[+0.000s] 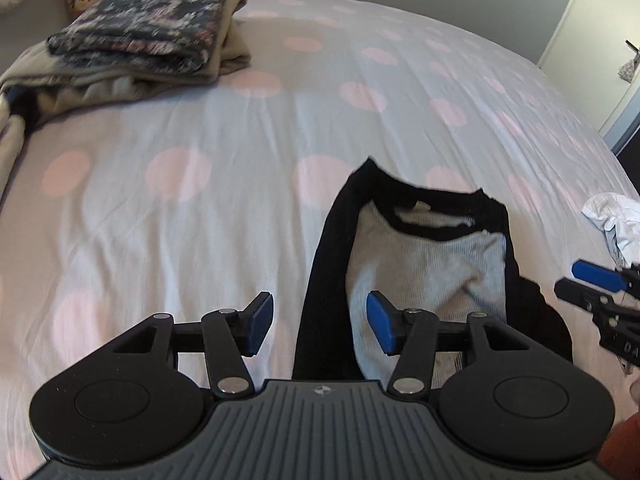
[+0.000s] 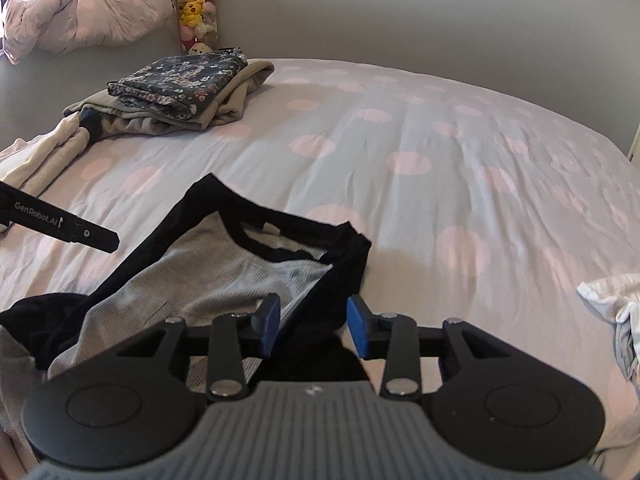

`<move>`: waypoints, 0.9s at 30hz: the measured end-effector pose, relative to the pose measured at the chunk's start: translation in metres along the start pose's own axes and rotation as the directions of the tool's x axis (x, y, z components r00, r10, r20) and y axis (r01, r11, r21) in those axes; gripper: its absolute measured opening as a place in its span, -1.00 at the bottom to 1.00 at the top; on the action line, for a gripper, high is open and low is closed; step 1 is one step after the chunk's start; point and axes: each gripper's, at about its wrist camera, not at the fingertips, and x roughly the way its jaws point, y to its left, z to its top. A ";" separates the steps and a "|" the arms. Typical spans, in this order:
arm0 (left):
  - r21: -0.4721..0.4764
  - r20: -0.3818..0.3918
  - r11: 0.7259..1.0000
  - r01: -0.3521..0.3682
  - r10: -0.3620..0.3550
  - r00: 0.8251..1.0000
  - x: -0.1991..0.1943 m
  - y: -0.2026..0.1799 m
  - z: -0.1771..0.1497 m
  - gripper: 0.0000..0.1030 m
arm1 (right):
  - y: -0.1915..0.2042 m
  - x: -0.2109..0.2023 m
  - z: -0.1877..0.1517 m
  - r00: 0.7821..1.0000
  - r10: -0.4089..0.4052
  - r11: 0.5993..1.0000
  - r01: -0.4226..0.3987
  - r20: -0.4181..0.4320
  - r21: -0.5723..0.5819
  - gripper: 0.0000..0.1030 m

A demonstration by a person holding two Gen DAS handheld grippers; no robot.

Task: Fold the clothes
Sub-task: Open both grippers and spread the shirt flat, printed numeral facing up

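While the grey raglan tee with black sleeves [image 2: 224,276] lies partly spread, collar away, on the near part of the bed [image 2: 440,152], both sets of jaws stand apart, holding nothing. Left gripper [image 1: 318,324] hovers over its left sleeve, right gripper [image 2: 312,326] over the right one. Thin ribbed knit: light, limp, likely to bunch; best pinched at hems or shoulder seams. Polka-dot sheet, lightly wrinkled. Folded stack [image 2: 180,88] far left, crumpled white garment [image 2: 616,304] right, plush toys [image 2: 196,4] by the wall.

Polka-dot bed [image 1: 240,128]: shirt [image 1: 424,256], folded pile [image 1: 152,36]
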 end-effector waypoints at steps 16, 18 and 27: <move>-0.072 -0.099 0.996 -0.045 0.038 0.994 0.017 0.018 -0.050 -0.20 | 0.026 0.002 -0.059 0.988 0.009 0.999 -0.004 -0.154 0.033 -0.69; -0.093 -0.096 0.996 -0.012 0.003 0.995 0.019 0.021 -0.051 -0.71 | 0.023 0.001 -0.058 0.989 -0.003 0.999 0.010 -0.147 0.045 -0.86; -0.125 0.053 0.992 0.029 -0.022 0.998 -0.018 0.031 -0.029 -0.98 | -0.021 -0.028 -0.026 0.991 -0.115 0.978 0.125 -0.070 0.168 -0.91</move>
